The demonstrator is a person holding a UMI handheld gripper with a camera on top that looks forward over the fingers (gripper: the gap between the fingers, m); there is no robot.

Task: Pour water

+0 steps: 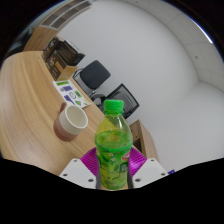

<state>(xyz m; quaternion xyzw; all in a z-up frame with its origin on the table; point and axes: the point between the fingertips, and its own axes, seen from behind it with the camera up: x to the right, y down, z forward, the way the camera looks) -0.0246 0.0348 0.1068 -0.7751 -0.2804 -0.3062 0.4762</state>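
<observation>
A green bottle [113, 145] fills the lower middle of the frame, standing upright between the two fingers of the gripper [113, 172]. It is clear green plastic with a green screw cap on top, a rounded shoulder and a bright yellow-green label round its body; the liquid inside cannot be made out. The pink pads [93, 158] on the inner faces of the fingers lie against the bottle at both sides, so the gripper is closed on the bottle and holds it, the fingers set only as wide as the bottle's body. The bottle looks lifted above the table [30, 110], though its base is hidden by the fingers.

Just to the left of the bottle, at mid-height in the frame, a pale paper cup [72, 122] stands upright on the light wooden table, its mouth open. Further back on the table, toward the upper left, lies a printed sheet or booklet [71, 91] with coloured marks. Beyond the table's edge stand two dark office chairs [93, 76], one behind the other, before a plain white wall [160, 60]
</observation>
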